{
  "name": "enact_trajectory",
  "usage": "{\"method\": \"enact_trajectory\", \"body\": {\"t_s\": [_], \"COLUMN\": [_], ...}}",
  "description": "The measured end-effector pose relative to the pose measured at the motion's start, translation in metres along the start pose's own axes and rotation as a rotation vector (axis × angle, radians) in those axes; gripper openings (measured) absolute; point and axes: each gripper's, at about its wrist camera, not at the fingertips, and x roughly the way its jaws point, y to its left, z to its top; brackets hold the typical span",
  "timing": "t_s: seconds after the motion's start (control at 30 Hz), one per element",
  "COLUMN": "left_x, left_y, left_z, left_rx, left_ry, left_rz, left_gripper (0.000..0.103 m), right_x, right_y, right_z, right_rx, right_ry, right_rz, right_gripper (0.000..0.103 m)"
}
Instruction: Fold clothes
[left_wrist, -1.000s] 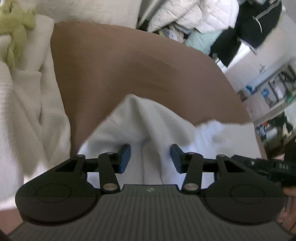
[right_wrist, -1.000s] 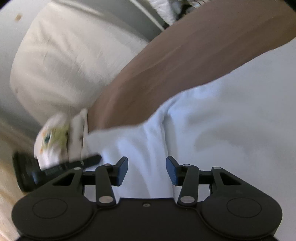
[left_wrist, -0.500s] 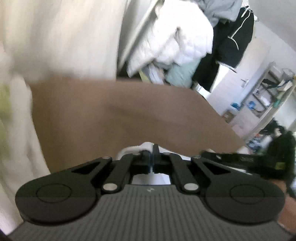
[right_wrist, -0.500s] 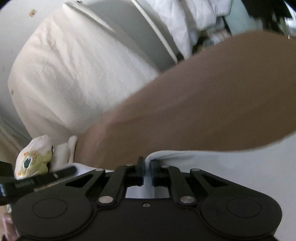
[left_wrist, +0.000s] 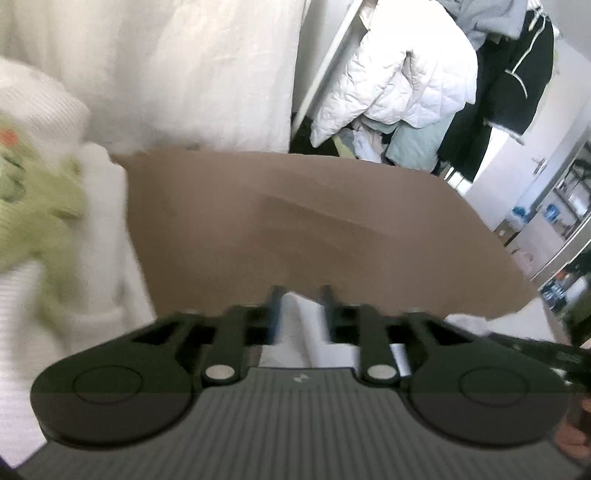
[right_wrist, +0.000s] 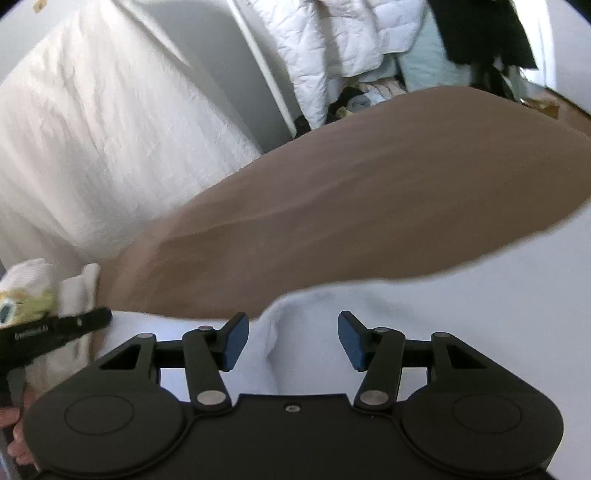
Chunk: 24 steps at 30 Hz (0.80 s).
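A white garment (right_wrist: 443, 332) lies on the brown cover (right_wrist: 369, 206) of a bed, filling the near right of the right wrist view. My right gripper (right_wrist: 293, 338) hangs just over a raised fold of it; its jaws are opening and the blue pads (right_wrist: 236, 338) stand clear of the cloth. In the left wrist view a peak of the same white garment (left_wrist: 301, 325) rises between the fingers of my left gripper (left_wrist: 301, 314). Those jaws are opening too, with a gap on each side of the cloth. The left gripper's body (right_wrist: 55, 328) shows at the right wrist view's left edge.
A white pillow (right_wrist: 92, 147) leans behind the brown cover (left_wrist: 295, 221). A white cloth with a green print (left_wrist: 37, 206) lies at the left. A white quilted jacket (left_wrist: 399, 81), dark clothes (left_wrist: 517, 74) and a white rail (left_wrist: 325, 62) stand beyond the bed.
Half a second ago both grippers were shut on pinches of the white garment. Both have let go and opened, and the cloth has dropped back between their fingers.
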Motion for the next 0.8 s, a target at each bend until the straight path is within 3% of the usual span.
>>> {"method": "enact_trajectory", "body": {"t_s": [0.1, 0.27, 0.33, 0.4, 0.53, 0.7, 0.8], "left_x": [-0.022, -0.065, -0.096, -0.119, -0.125, -0.127, -0.137], "left_y": [-0.005, -0.030, -0.039, -0.051, -0.078, -0.087, -0.090], "left_z": [-0.007, -0.035, -0.064, -0.096, -0.140, -0.178, -0.189], "left_rx": [0.022, 0.077, 0.088, 0.105, 0.170, 0.238, 0.298], "left_ry": [0.065, 0.135, 0.154, 0.190, 0.348, 0.461, 0.465], "left_rz": [-0.002, -0.043, -0.045, -0.067, -0.045, -0.010, 0.007], "left_gripper": [0.046, 0.051, 0.057, 0.060, 0.060, 0.061, 0.061], "right_x": [-0.025, -0.059, -0.067, -0.063, -0.081, -0.129, -0.163], "right_y": [0.012, 0.032, 0.035, 0.035, 0.037, 0.007, -0.001], "right_z": [-0.024, -0.085, -0.109, -0.129, -0.163, -0.205, -0.242], "right_rx": [-0.058, -0.244, -0.282, -0.326, -0.435, -0.328, -0.332], "right_ry": [0.044, 0.089, 0.103, 0.169, 0.215, 0.239, 0.247], "right_rz": [0.040, 0.005, -0.019, -0.051, -0.115, -0.125, -0.110], "right_gripper": [0.059, 0.062, 0.070, 0.071, 0.072, 0.081, 0.082]}}
